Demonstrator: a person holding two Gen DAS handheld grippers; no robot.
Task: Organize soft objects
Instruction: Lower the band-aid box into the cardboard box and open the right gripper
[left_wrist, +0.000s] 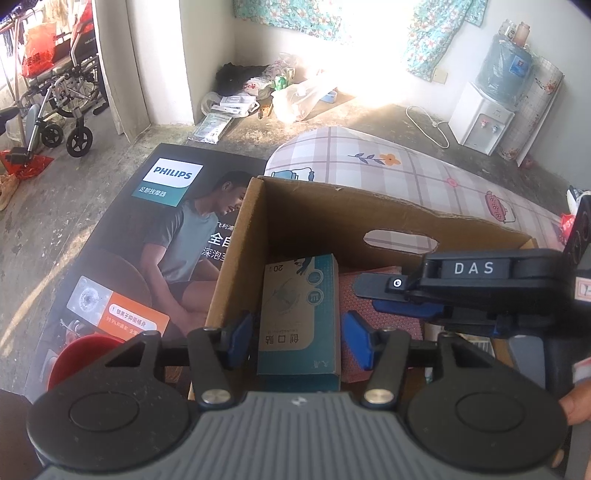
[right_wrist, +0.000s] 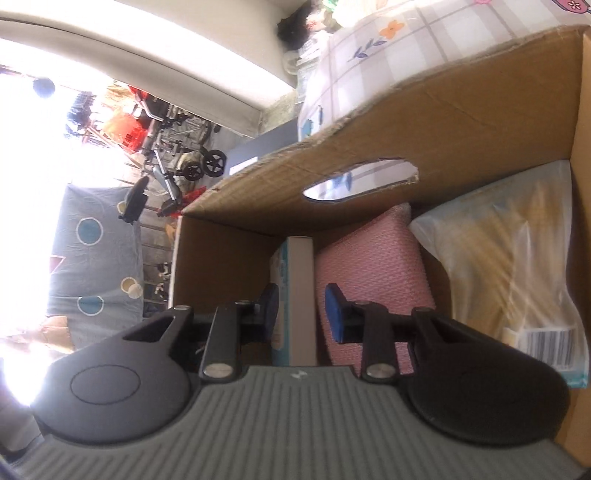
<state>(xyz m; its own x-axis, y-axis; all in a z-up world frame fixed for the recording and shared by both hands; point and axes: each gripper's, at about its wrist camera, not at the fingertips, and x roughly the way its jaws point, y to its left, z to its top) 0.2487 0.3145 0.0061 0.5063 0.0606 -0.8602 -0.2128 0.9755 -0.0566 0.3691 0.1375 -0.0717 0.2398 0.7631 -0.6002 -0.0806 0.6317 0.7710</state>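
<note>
The left gripper (left_wrist: 297, 338) hangs over the near edge of a cardboard box (left_wrist: 314, 210), its blue-padded fingers (left_wrist: 242, 341) spread apart. Between them, but lower down inside the box, lies a teal and tan carton (left_wrist: 299, 321); the pads do not touch it. Just right of that carton rests a pink knitted pad (left_wrist: 384, 310), partly under the right finger of this gripper.

The right gripper (left_wrist: 397, 295) reaches into the box from the right in the left wrist view, its fingers close above the pink pad. In its own view the right gripper (right_wrist: 301, 314) also has its fingers (right_wrist: 334, 314) apart, holding nothing. The narrow edge of the carton (right_wrist: 299, 295) stands between them, further in, and the pink knitted pad (right_wrist: 373, 273) lies just right of it, behind the right finger. Further right, against the box wall, sits a clear plastic packet (right_wrist: 509, 266) with pale yellow contents and a barcode label.

The cardboard box (right_wrist: 443, 122) has an oval handle hole in its far wall. It sits on a checked floral cloth (left_wrist: 406, 166), beside a large dark printed box (left_wrist: 147, 236). A red bowl (left_wrist: 81, 356) shows at the near left.
</note>
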